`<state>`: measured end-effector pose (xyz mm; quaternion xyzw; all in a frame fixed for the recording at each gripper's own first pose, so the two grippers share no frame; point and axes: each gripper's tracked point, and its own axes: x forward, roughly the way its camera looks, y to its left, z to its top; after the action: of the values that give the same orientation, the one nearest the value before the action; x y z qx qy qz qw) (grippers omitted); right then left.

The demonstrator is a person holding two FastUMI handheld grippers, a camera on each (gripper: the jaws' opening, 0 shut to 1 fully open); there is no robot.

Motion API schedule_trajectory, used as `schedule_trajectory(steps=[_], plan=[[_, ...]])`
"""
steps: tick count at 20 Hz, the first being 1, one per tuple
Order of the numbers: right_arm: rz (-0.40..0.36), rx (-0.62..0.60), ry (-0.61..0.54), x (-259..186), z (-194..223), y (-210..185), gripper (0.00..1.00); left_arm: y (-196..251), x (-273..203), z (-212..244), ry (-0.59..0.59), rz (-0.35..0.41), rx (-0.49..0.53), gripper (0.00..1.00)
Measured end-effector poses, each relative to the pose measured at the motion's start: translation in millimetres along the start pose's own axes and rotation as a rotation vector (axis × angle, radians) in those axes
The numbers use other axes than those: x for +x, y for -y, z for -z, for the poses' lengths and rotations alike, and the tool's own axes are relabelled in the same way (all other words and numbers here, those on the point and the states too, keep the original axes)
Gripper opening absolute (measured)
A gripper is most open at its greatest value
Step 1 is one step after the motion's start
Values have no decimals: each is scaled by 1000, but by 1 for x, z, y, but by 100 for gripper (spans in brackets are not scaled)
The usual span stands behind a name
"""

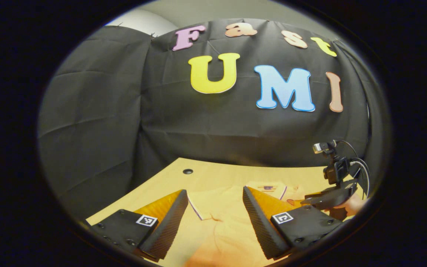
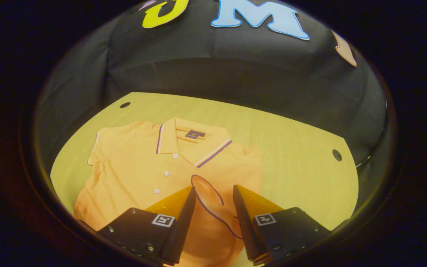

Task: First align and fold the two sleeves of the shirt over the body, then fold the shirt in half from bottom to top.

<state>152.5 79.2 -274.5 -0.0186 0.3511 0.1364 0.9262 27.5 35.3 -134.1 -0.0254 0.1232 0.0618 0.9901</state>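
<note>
Spread apart and gripping nothing, the right gripper (image 2: 213, 200) hangs over a folded-in sleeve (image 2: 208, 194) of the shirt (image 2: 135, 174), which lies mid-desk (image 2: 291, 148). Left gripper (image 1: 215, 207) likewise released. Brushing that sleeve could unfold it, spoiling alignment.

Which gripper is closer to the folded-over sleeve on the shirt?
Right. The right gripper is open just over the folded sleeve; the left gripper hangs open over the shirt's other side.

shirt (image 2: 135, 174) hem: cut off at the right gripper view's lower edge
collar label (image 2: 194, 134): too small to tell
right gripper (image 1: 315, 202) fingers: hidden, left gripper view
</note>
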Motion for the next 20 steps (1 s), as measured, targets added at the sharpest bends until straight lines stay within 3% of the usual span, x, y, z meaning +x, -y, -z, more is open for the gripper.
schedule_trajectory(steps=[1,2,6,13,20], plan=[[5,4,9,-6,-2,-2,68,-1,4,2,-6,11,-4,99],[15,8,15,-10,-4,-2,81,-4,9,5,-12,20,-6,99],[62,35,49,-39,-13,-5,94,-18,28,17,-37,48,-17,97],[144,94,176,-116,-31,-27,94,-46,85,64,-151,103,11,96],[201,156,237,-169,-27,-49,94,-70,141,105,-248,105,-8,99]])
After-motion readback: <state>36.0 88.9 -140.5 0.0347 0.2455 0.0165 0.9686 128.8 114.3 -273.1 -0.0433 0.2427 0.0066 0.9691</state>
